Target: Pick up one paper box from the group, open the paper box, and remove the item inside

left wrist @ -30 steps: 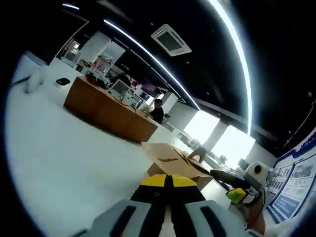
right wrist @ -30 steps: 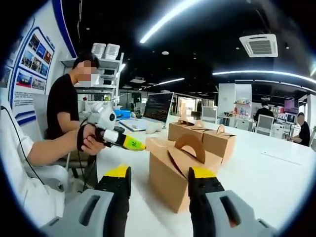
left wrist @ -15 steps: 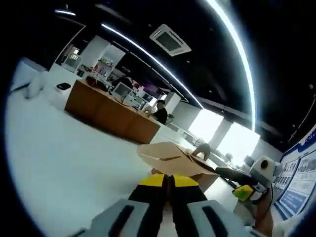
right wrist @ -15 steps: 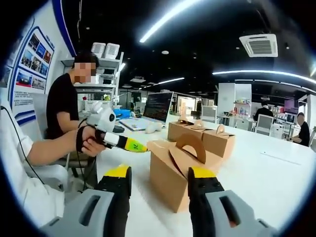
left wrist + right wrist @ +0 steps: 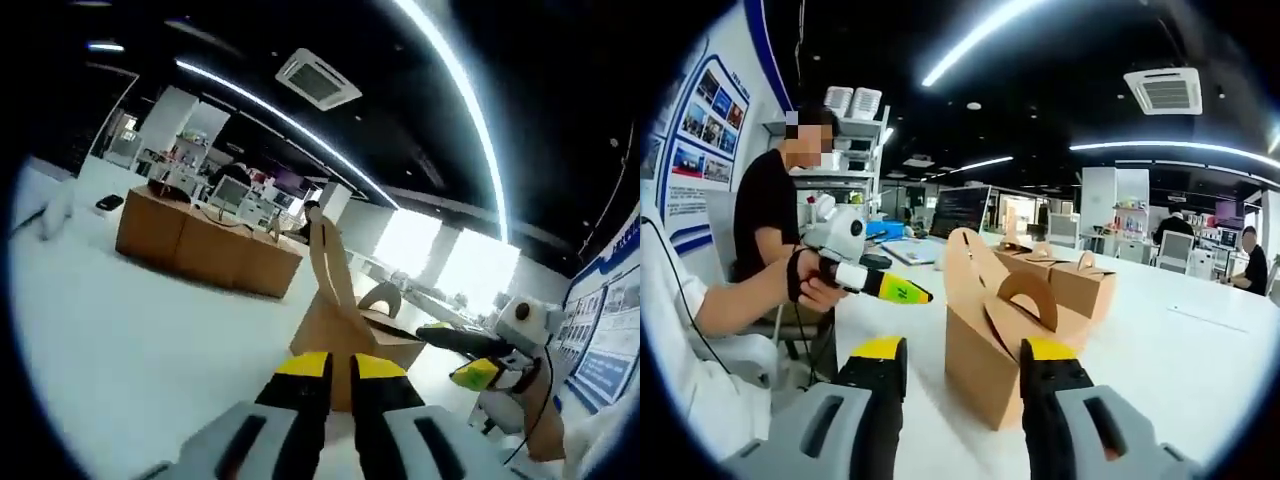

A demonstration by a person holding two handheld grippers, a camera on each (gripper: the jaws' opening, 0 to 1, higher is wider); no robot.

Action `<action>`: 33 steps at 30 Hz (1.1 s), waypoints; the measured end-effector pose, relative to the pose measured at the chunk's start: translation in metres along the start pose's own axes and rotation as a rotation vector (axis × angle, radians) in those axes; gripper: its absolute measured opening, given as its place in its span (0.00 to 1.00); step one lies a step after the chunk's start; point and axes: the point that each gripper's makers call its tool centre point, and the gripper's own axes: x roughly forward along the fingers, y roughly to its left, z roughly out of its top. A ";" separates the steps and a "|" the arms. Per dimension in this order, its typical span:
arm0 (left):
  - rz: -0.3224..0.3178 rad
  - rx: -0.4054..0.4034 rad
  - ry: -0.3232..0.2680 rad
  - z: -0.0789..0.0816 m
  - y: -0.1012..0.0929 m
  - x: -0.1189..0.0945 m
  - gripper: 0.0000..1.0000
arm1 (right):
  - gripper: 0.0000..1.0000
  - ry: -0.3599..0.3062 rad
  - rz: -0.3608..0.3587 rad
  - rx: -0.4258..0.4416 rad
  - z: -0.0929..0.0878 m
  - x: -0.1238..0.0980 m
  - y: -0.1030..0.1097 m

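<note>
A brown paper box [image 5: 990,365] with an arched handle [image 5: 1025,290] stands on the white table [image 5: 1160,350]. One top flap [image 5: 962,262] stands upright. My right gripper [image 5: 965,352] is open, its yellow-tipped jaws on either side of the box's near end. My left gripper [image 5: 908,292], held by a hand, is shut, its yellow tip a little to the left of the raised flap and apart from it. The left gripper view has the same box [image 5: 372,345] and upright flap [image 5: 328,262] just beyond my left gripper [image 5: 340,368], with the right gripper [image 5: 465,357] at the right.
More paper boxes [image 5: 1052,275] are grouped farther back on the table, and they appear as a row [image 5: 200,245] in the left gripper view. A person in black [image 5: 762,215] sits at the left, near a monitor [image 5: 960,215]. A small dark object [image 5: 105,203] lies far off.
The box's top flap has swung from lying flat to standing upright. The left gripper's tip, which was at the flap's edge, has drawn back to the left. The right gripper has not moved.
</note>
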 end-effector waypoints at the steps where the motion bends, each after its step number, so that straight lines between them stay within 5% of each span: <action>1: -0.004 0.030 -0.002 0.001 -0.004 0.000 0.19 | 0.46 0.000 0.000 0.000 0.000 0.000 0.000; 7: -0.025 0.359 -0.017 0.016 -0.038 -0.002 0.28 | 0.46 0.000 0.001 -0.001 0.000 0.000 0.001; 10: -0.005 0.603 -0.058 0.033 -0.052 -0.003 0.35 | 0.46 -0.001 0.001 -0.001 0.000 0.000 0.001; 17: 0.064 1.070 -0.014 0.047 -0.050 -0.004 0.39 | 0.46 -0.001 0.004 -0.002 0.000 0.000 0.000; 27: 0.232 1.393 0.164 0.044 -0.008 0.009 0.39 | 0.46 -0.002 0.004 0.000 0.000 0.000 0.001; 33: 0.281 1.571 0.227 0.030 -0.011 0.017 0.37 | 0.46 -0.002 0.004 0.000 0.000 0.000 0.001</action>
